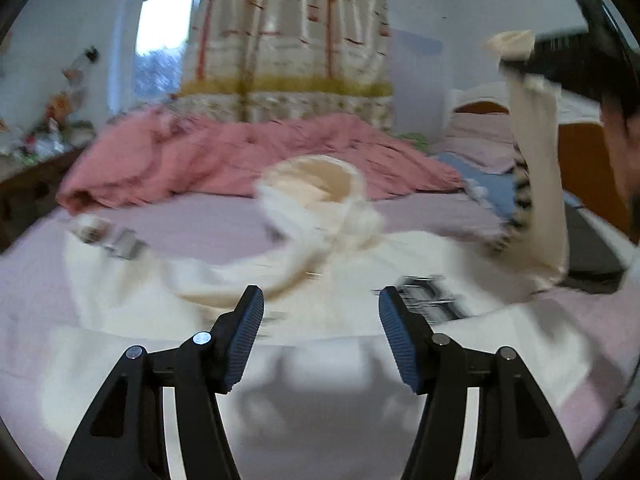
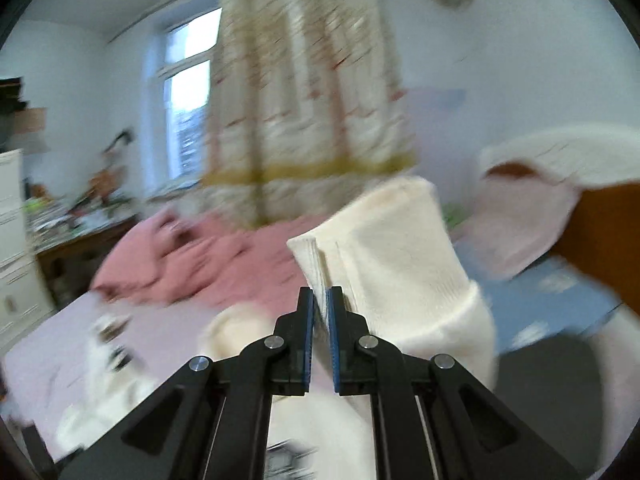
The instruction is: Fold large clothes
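A cream hooded sweatshirt (image 1: 304, 280) is spread across the lilac bed sheet (image 1: 192, 232), with its hood (image 1: 316, 184) bunched up toward the pink duvet (image 1: 224, 156) that is heaped at the far side of the bed. Dark printed patches are seen on the garment's front, though they are too blurred to be read.

The left gripper (image 1: 321, 312) is held low over the near part of the sweatshirt, with its jaws spread wide and nothing between the blue ribbed pads (image 1: 244, 332). Its shadow is cast on the fabric just beneath it.

The right gripper (image 2: 320, 312) is pinched closed on the cuff of one cream sleeve (image 2: 392, 264), a thin edge of cloth being trapped between the narrow jaws. In the left wrist view the same sleeve (image 1: 536, 168) is seen lifted well above the bed on the right side, hanging down from the raised black gripper body to the rest of the sweatshirt on the sheet.

Behind the duvet a patterned curtain (image 1: 292, 40) is hung beside a bright window (image 1: 164, 28). To the right of the duvet a blue cloth (image 2: 560, 300) is laid near a wooden headboard (image 2: 608, 240). A cluttered table (image 2: 80, 224) is placed left of the duvet. Both views are smeared by motion blur.
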`<action>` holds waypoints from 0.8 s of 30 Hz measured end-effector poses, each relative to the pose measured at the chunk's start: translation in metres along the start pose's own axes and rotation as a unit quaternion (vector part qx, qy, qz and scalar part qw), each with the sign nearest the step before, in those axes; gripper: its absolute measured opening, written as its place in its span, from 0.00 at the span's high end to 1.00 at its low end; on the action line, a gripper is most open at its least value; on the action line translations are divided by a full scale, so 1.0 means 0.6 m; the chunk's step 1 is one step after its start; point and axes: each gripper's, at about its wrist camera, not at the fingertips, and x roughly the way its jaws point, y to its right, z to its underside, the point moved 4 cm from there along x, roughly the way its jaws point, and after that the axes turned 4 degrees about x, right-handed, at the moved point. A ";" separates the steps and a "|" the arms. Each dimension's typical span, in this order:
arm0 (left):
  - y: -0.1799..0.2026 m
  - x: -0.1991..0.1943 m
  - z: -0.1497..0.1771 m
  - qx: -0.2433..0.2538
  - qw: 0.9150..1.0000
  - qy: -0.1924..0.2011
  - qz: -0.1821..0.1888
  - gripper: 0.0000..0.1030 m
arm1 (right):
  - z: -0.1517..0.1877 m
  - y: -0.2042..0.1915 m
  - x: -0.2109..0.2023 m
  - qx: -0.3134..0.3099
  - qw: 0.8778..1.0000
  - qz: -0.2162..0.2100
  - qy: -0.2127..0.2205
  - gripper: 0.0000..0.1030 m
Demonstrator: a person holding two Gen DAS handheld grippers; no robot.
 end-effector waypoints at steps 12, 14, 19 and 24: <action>-0.249 0.034 0.064 -0.132 0.988 -0.021 -0.077 0.44 | 0.302 -0.273 0.167 0.001 0.982 -0.105 -0.155 0.89; -0.247 0.036 0.066 -0.127 0.989 -0.021 -0.073 0.44 | 0.327 -0.283 0.166 -0.017 0.980 -0.101 -0.171 0.72; -0.214 0.037 0.066 -0.125 0.991 -0.021 -0.034 0.35 | 0.318 -0.215 0.103 0.017 0.985 -0.099 -0.142 0.35; -0.163 0.083 0.056 -0.160 0.980 -0.058 0.104 0.23 | 0.290 -0.059 0.044 0.059 0.989 -0.014 -0.134 0.35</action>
